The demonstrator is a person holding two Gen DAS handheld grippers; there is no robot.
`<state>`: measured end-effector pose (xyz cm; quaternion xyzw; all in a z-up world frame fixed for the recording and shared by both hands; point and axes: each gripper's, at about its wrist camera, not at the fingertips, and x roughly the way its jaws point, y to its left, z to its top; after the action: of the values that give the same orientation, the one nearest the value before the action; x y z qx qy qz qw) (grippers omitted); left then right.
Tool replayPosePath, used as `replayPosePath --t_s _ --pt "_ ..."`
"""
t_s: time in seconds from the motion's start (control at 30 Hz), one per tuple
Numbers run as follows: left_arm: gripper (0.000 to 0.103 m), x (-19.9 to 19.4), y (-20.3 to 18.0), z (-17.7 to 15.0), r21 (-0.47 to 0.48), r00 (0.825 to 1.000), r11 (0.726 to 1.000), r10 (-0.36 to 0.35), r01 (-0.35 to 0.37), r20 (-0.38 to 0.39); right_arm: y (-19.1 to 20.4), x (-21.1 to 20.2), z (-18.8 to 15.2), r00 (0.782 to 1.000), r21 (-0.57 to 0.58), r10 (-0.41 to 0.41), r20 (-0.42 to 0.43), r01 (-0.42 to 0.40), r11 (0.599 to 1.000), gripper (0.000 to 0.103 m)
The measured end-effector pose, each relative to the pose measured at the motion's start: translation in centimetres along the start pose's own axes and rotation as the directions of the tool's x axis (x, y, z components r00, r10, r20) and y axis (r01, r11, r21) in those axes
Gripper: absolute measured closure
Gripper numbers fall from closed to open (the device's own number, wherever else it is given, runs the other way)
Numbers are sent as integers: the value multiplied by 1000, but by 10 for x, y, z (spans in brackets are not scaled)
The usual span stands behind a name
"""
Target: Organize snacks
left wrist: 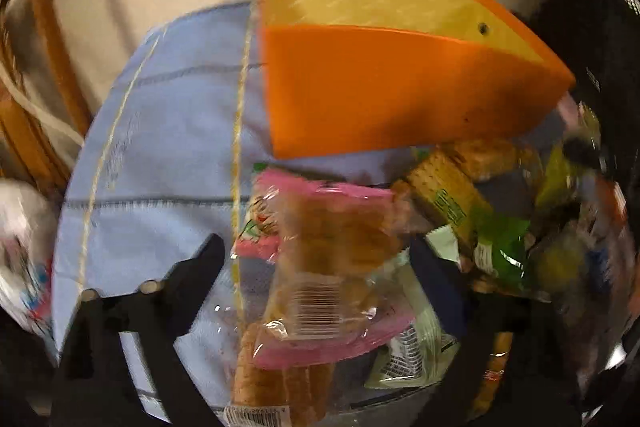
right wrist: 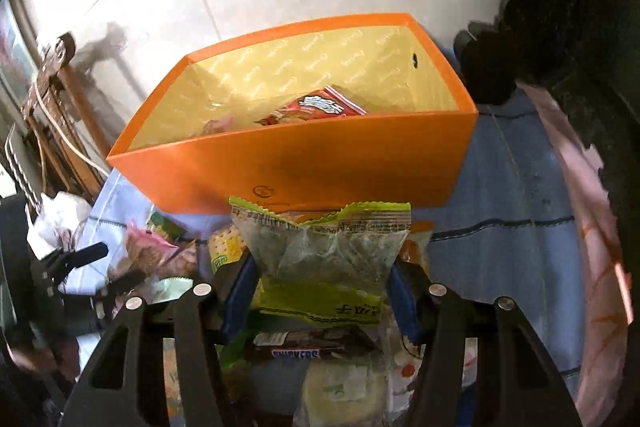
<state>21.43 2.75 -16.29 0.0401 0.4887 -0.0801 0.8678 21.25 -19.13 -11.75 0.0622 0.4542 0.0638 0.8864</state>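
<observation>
An orange box (right wrist: 304,171) with a yellow lining stands on a blue cloth; it also shows in the left wrist view (left wrist: 384,91). A red snack packet (right wrist: 316,109) lies inside it. My right gripper (right wrist: 324,267) is shut on a clear and green snack packet (right wrist: 324,251), held just before the box's near wall. My left gripper (left wrist: 316,259) is open around a clear packet of brown biscuits (left wrist: 332,259) lying on a pink packet (left wrist: 332,343) in the snack pile.
Loose snacks lie on the blue cloth (left wrist: 160,147): a cracker pack (left wrist: 444,195), a green packet (left wrist: 500,243), a Snickers bar (right wrist: 296,353). A wooden chair (left wrist: 44,67) stands at left. A pink cloth (right wrist: 592,227) lies at right. The left gripper (right wrist: 80,259) shows in the right wrist view.
</observation>
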Motion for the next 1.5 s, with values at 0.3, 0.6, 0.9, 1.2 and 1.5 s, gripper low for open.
replayPosePath --t_s 0.3,0.6,0.9,1.2,1.5 --pt "55 18 -11 -1 7 997 999 -37 38 -73 -3 -19 2 999 14 0 42 0 1000 44" --pt "57 -38 12 14 -77 996 994 -82 84 30 -3 -35 8 997 24 23 71 -24 999 44" --pt "57 -71 20 125 -77 976 996 -35 53 214 6 -54 89 967 6 47 250 -50 999 44" --pt "4 -68 19 143 -87 943 993 101 -77 317 15 -32 144 968 -67 -17 249 34 997 4" --pt "4 -37 30 39 13 982 991 129 -133 141 19 -7 33 996 -345 70 57 -46 937 4"
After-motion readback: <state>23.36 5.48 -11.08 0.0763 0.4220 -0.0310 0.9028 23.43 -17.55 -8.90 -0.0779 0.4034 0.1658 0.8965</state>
